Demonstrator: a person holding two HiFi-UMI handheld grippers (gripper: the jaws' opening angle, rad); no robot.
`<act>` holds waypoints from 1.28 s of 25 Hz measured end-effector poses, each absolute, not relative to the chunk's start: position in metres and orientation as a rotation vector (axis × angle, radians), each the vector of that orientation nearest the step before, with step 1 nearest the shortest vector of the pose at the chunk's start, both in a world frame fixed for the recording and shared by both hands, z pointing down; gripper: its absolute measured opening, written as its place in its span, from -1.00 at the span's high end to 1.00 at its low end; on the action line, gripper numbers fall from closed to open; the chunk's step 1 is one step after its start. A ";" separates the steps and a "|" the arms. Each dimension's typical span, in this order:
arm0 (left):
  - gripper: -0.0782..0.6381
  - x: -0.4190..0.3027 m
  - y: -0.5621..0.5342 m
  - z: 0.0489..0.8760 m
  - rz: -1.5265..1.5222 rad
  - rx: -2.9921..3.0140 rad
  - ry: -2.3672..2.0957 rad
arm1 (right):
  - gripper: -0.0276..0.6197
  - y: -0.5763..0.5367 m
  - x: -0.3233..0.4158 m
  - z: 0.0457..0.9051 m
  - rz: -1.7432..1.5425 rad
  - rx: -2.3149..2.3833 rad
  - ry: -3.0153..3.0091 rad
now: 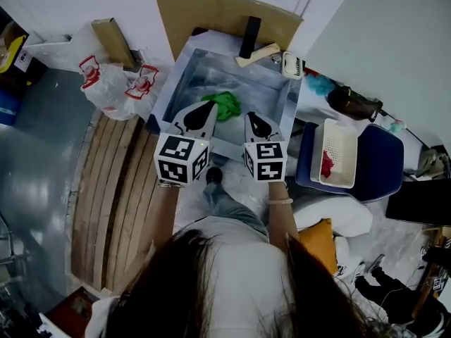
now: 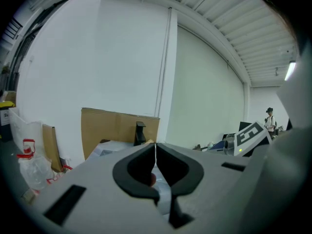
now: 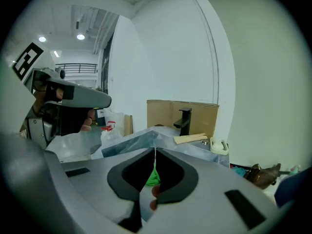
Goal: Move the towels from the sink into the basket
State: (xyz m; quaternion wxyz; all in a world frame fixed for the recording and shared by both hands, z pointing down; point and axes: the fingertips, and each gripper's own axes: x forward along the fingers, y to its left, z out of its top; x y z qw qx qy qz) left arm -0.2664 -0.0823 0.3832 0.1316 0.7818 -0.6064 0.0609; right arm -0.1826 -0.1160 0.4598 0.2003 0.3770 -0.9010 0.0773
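Observation:
A green towel (image 1: 225, 105) lies bunched in the steel sink (image 1: 262, 83) at the top middle of the head view. Both grippers hover over the sink's near edge. My left gripper (image 1: 209, 105) is shut, its tips close beside the towel, nothing between them. My right gripper (image 1: 252, 117) is also shut and holds nothing. In the right gripper view the green towel (image 3: 153, 175) shows below the closed jaws of the right gripper (image 3: 155, 150). The left gripper (image 2: 155, 145) shows its jaws meeting. A white basket (image 1: 345, 153) stands to the right on a blue chair, with a red towel (image 1: 327, 165) inside.
A black faucet (image 1: 249, 37), a wooden brush (image 1: 258, 53) and a white brush (image 1: 292, 65) sit at the sink's far rim, with cardboard (image 1: 211, 9) behind. A plastic bag (image 1: 113, 90) and wooden slats (image 1: 120, 189) lie to the left. The blue chair (image 1: 382, 162) carries the basket.

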 end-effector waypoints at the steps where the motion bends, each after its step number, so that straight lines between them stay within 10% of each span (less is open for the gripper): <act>1: 0.74 -0.270 -0.086 0.384 0.181 2.267 -1.758 | 0.82 -0.119 -0.187 0.463 0.222 1.044 -2.512; 32: 0.74 -0.335 -0.171 0.465 0.264 2.183 -1.613 | 0.58 -0.186 -0.271 0.585 0.299 0.754 -2.270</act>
